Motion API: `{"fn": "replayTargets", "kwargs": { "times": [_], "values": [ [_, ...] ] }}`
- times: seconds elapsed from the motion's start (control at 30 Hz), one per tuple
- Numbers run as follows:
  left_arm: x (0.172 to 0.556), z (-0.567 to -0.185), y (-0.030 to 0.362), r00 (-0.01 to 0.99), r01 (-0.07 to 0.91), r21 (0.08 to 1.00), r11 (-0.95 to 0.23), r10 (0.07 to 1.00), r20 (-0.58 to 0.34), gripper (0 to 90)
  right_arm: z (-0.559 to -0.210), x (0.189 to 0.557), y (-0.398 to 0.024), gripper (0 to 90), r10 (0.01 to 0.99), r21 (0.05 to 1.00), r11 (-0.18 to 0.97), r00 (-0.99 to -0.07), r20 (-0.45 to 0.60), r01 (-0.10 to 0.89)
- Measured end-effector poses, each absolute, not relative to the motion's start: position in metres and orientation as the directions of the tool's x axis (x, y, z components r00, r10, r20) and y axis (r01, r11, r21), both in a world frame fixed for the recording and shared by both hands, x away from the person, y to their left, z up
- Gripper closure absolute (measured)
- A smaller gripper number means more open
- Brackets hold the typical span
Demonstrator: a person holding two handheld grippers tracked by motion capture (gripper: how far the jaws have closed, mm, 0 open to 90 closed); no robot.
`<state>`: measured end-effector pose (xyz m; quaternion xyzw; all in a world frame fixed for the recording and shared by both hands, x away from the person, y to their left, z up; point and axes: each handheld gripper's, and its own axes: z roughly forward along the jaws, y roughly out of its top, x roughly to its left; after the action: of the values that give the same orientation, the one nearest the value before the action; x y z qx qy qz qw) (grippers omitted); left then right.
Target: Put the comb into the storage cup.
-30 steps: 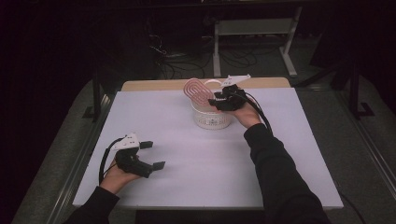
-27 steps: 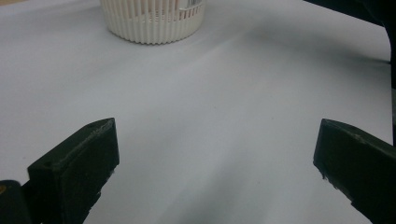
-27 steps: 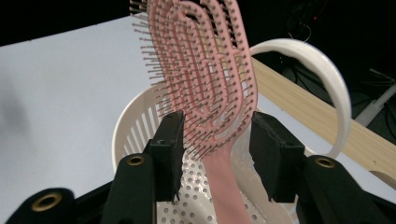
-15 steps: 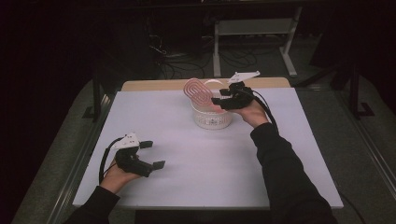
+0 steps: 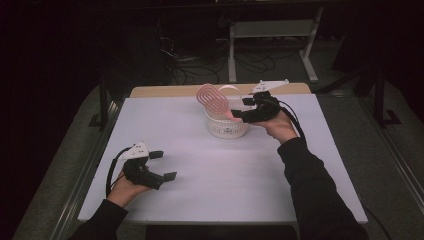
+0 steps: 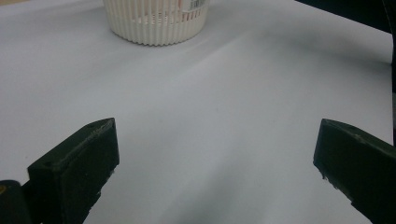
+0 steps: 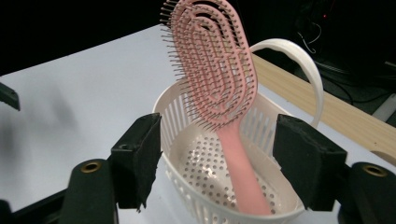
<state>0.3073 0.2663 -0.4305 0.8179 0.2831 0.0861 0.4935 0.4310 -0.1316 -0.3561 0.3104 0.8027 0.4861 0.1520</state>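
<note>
Above table, right gripper level.

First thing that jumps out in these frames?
The pink hairbrush, standing handle-down in the white basket at the far middle of the white table, its head leaning out over the rim. The right claw sits just before it, jaws open on either side of the handle without touching, having just been opening. The left claw rests open at the near left.
</note>
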Motion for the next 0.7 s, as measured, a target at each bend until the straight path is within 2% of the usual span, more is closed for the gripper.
{"fn": "replayTargets", "kwargs": {
  "times": [0.7],
  "values": [
    [0.307, -0.43, 0.271, 0.818, 0.387, 0.855, -0.347, 0.558, -0.144, 0.1, -0.374, 0.388, -0.155, 20.7, 0.644, 0.858, 0.347, -0.761, 0.076, 0.379]
  ]
}}
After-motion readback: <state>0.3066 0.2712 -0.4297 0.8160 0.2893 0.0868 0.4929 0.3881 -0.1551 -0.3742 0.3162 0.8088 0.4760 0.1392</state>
